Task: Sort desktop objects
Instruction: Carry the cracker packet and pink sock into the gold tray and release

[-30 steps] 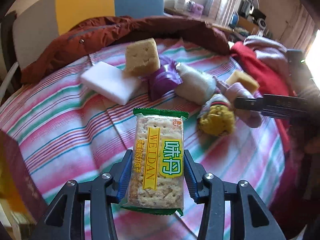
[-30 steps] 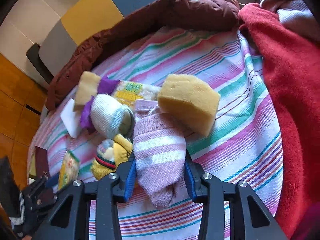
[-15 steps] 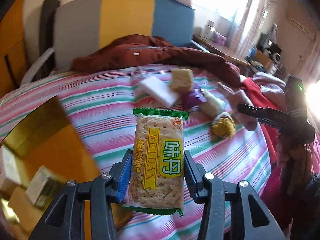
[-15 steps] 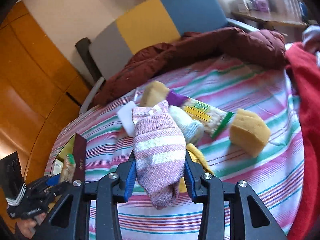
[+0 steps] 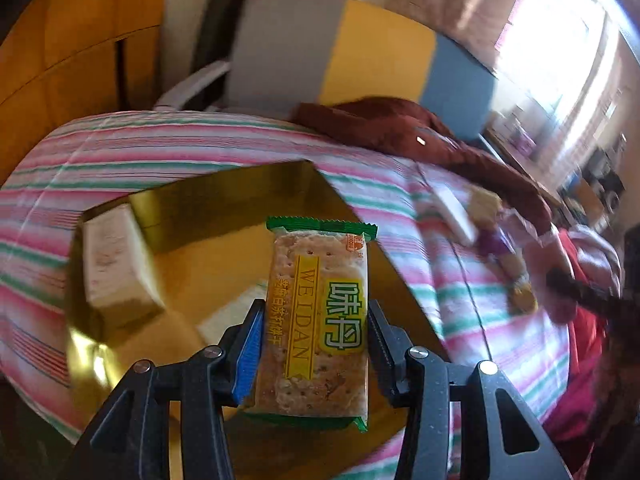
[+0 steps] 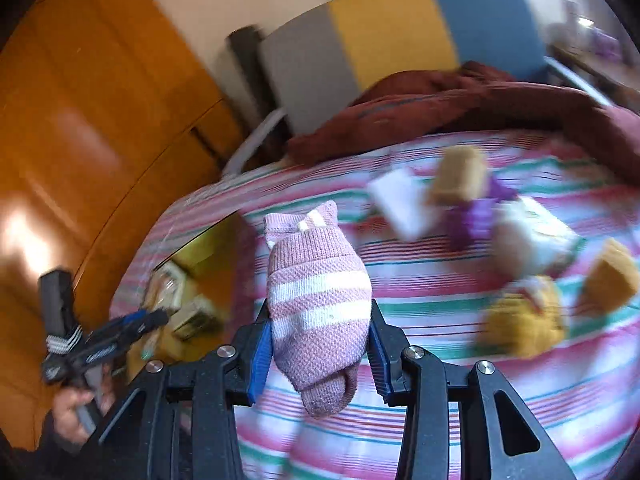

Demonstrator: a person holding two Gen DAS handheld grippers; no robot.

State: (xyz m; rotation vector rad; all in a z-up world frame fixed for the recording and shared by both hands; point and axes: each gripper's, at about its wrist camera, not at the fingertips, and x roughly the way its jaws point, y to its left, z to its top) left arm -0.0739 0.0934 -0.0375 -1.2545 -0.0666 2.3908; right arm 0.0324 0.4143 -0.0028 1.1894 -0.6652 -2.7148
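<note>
Left gripper [image 5: 316, 344] — my fingers clamp the cracker packet [image 5: 318, 316], poised over the gold box [image 5: 224, 204]; right gripper [image 6: 318, 350] — fingers pinch the pink sock [image 6: 318, 304] above the striped bed [image 6: 500, 400]; step: carrying; next, I judge, release packet inside box.

The gold box [image 5: 240, 208] lies open-topped on the striped bed cover [image 5: 120, 152]. Inside it, a pale packet [image 5: 112, 264] fills the left end, and another pale item sits just beside it toward the centre; the floor to their right is bare. Beyond the box, bare cover runs to the maroon jacket [image 5: 400, 128]. Right of the box, a white block [image 5: 452, 212], sponge [image 5: 484, 204] and yellow sock [image 6: 520, 320] crowd the cover.
</note>
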